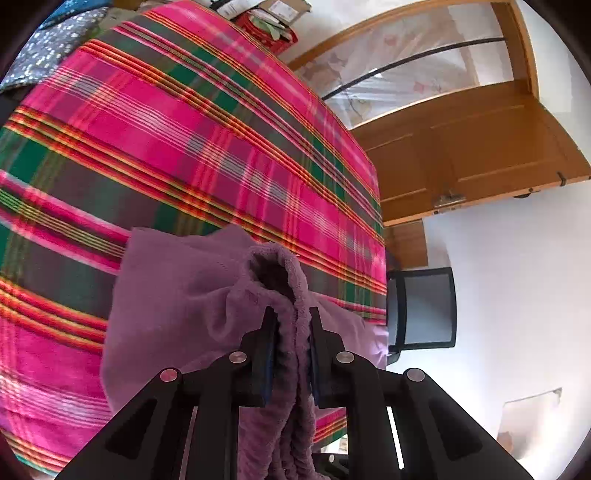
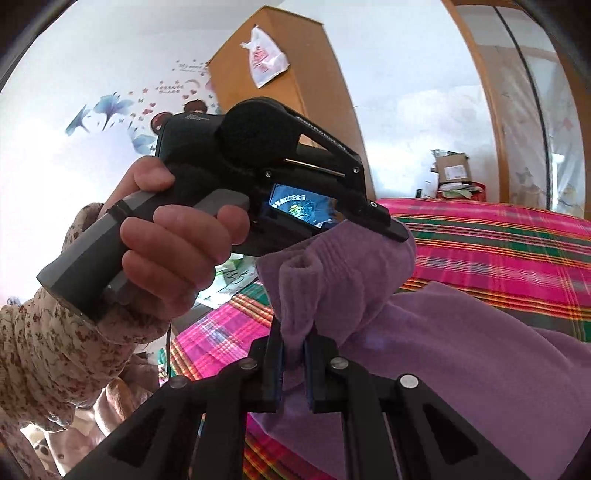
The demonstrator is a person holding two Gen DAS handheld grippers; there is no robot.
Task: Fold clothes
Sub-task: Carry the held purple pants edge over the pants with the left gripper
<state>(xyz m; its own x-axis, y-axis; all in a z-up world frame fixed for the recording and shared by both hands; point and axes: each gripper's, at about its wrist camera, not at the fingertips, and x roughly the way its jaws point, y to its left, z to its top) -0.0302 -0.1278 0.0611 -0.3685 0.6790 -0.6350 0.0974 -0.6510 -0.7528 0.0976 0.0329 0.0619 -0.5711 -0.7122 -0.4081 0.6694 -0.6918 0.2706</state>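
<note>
A purple fleece garment (image 1: 177, 295) lies partly on a bed with a pink, green and red plaid cover (image 1: 166, 147). My left gripper (image 1: 291, 317) is shut on a bunched edge of the garment and holds it lifted above the bed. My right gripper (image 2: 293, 332) is shut on another bunched part of the same garment (image 2: 461, 369). In the right wrist view the left gripper (image 2: 384, 221), held in a hand, pinches the cloth just above and beyond my right gripper. The two grips are close together. The rest of the garment drapes down to the bed.
The bed's edge (image 1: 380, 236) drops off to the right, with a black chair (image 1: 424, 306) beside it and a wooden door (image 1: 461, 155) behind. Boxes and a red bag (image 1: 266, 26) stand at the far end of the bed. A wooden wardrobe (image 2: 295, 66) stands by the wall.
</note>
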